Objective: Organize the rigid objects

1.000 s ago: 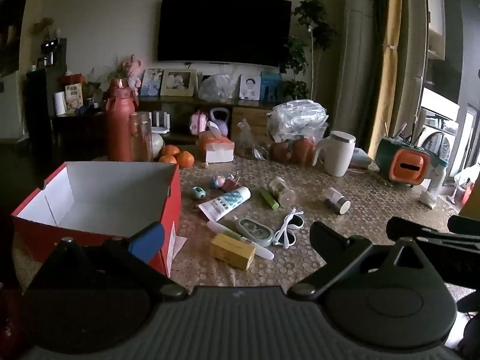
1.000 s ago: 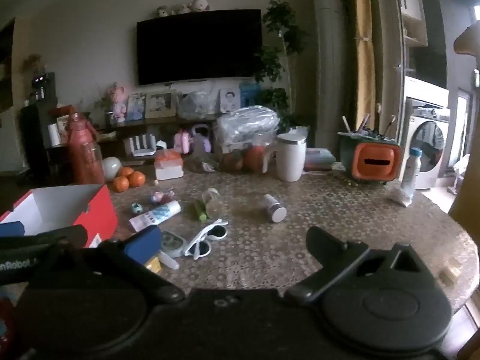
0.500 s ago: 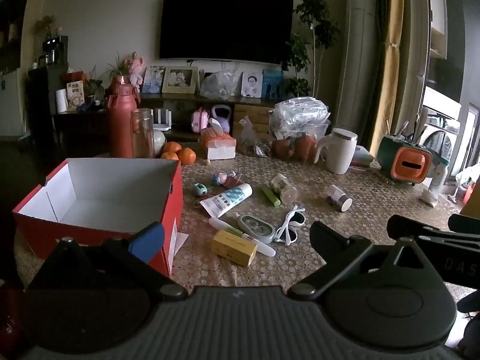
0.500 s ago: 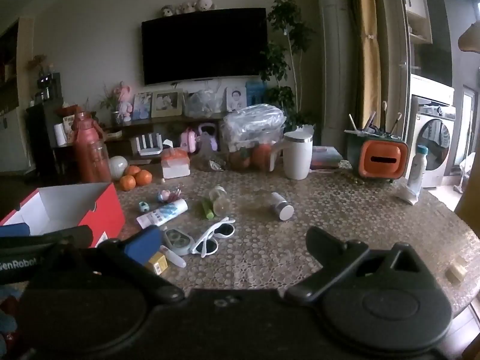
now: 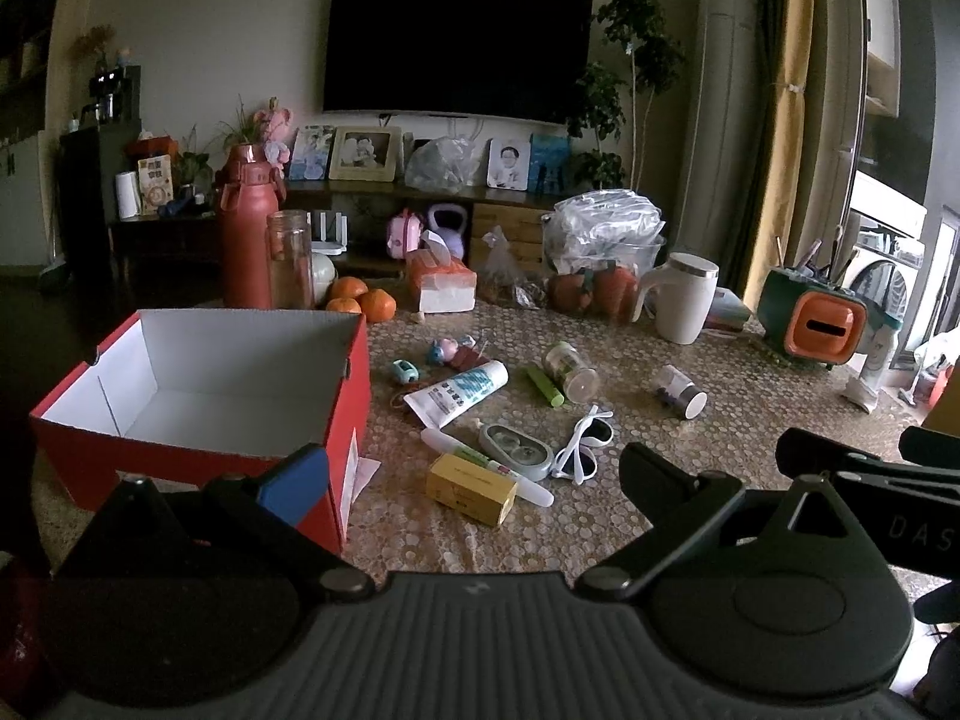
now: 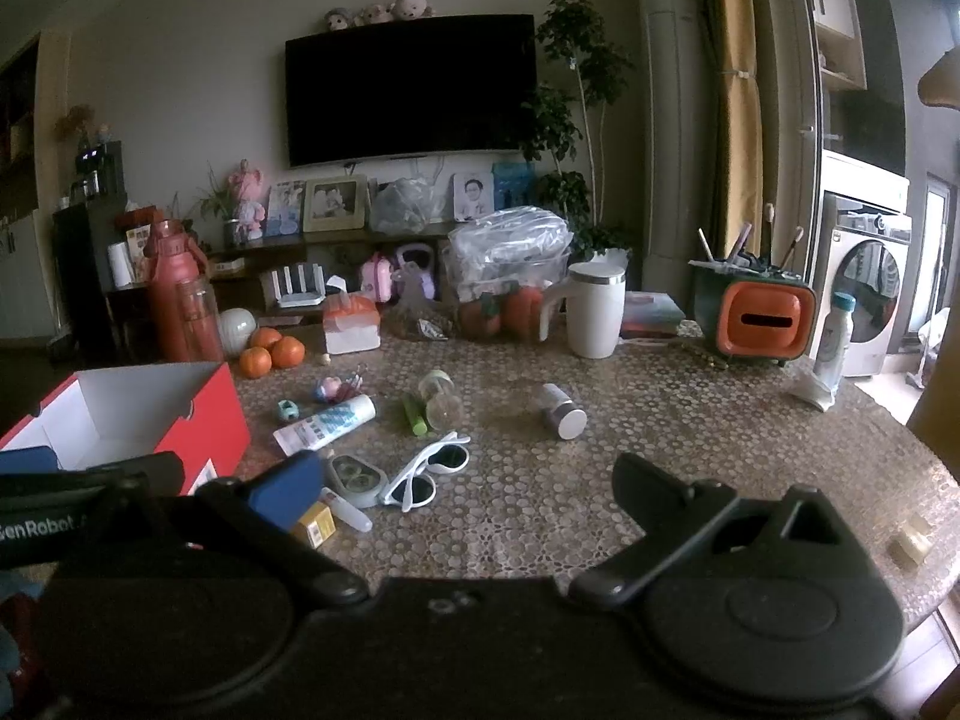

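An open, empty red box (image 5: 198,378) stands at the table's left; it also shows in the right wrist view (image 6: 120,420). Right of it lie loose items: a yellow carton (image 5: 471,488), a white pen (image 5: 486,468), a grey lens case (image 5: 516,443), white sunglasses (image 5: 585,444), a white tube (image 5: 459,391), a green stick (image 5: 545,385), a small jar (image 5: 570,363) and a small bottle (image 5: 678,390). My left gripper (image 5: 474,474) is open and empty, above the table's near edge. My right gripper (image 6: 468,486) is open and empty, right of it.
At the back of the table stand a red flask (image 5: 243,240), oranges (image 5: 360,297), a tissue box (image 5: 444,288), a plastic-wrapped bowl (image 5: 606,234), a white mug (image 5: 684,306) and an orange-green holder (image 5: 816,324). A white bottle (image 6: 834,342) stands far right.
Both grippers have moved slightly, so the table items sit a little lower and nearer in view. Nothing on the table has moved.
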A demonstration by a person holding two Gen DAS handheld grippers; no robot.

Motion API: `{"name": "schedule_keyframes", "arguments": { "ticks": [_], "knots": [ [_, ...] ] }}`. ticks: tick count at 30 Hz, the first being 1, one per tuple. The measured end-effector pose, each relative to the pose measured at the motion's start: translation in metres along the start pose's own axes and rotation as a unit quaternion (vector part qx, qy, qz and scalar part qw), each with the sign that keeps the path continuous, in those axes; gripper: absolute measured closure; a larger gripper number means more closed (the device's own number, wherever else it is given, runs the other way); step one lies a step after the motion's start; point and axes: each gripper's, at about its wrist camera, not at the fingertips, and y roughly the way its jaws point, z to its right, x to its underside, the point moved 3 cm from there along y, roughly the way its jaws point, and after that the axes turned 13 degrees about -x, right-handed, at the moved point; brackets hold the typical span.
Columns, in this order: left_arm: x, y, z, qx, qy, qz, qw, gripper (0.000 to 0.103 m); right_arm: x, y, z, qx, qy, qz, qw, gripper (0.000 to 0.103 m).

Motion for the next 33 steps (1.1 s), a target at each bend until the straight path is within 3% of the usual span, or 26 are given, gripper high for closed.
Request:
{"name": "schedule_keyframes", "arguments": {
  "ticks": [18, 27, 33],
  "knots": [
    [0.0, -0.001, 0.0, -0.005, -0.002, 0.0, 1.0, 0.0, 0.001, -0.004, 0.002, 0.005, -0.006, -0.002, 1.0, 0.0],
    [-0.003, 0.007, -0.002, 0.012, -0.028, -0.012, 0.9995, 0.0, -0.003, -0.001, 0.001, -0.011, -0.004, 0.001, 1.0, 0.0],
    [-0.007, 0.016, 0.006, 0.0, -0.008, -0.002, 1.0, 0.0, -0.006, 0.007, 0.001, -0.008, -0.017, 0.001, 1.0, 0.0]
  ]
}}
